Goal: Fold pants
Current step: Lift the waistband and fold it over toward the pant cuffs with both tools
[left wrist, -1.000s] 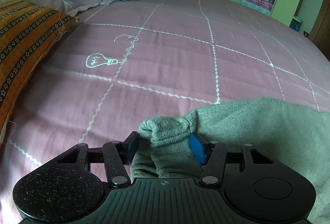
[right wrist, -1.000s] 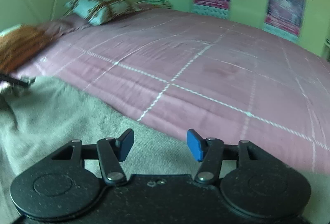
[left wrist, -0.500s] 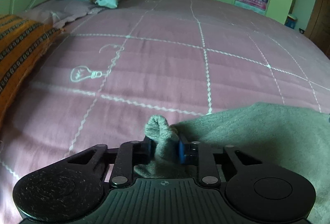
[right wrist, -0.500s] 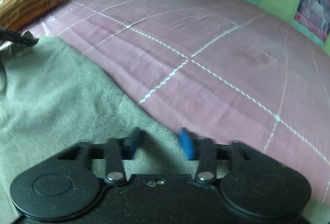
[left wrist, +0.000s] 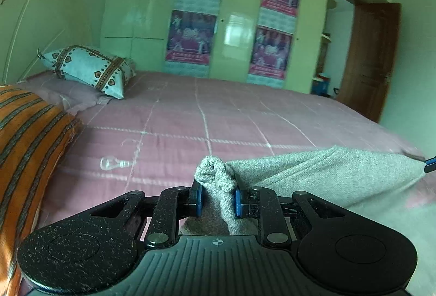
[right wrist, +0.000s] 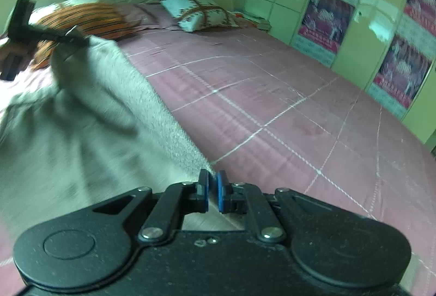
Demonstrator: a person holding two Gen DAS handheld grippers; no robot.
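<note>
The grey knit pants are held up above the pink bed between both grippers. My left gripper is shut on a bunched corner of the pants, which sticks up between its blue pads. My right gripper is shut on the other corner of the pants, with the cloth edge pinched between nearly closed pads. In the right wrist view the left gripper shows at the far left holding the cloth up. The right gripper's blue tip shows at the right edge of the left wrist view.
The pink quilted bedspread stretches ahead. An orange striped pillow lies at the left, a white patterned pillow at the head. Green wardrobes with posters stand behind, a brown door at the right.
Both grippers closed on the pants' corners and lifted them off the bed. The views tilted up, and the cloth now hangs stretched between the two grippers.
</note>
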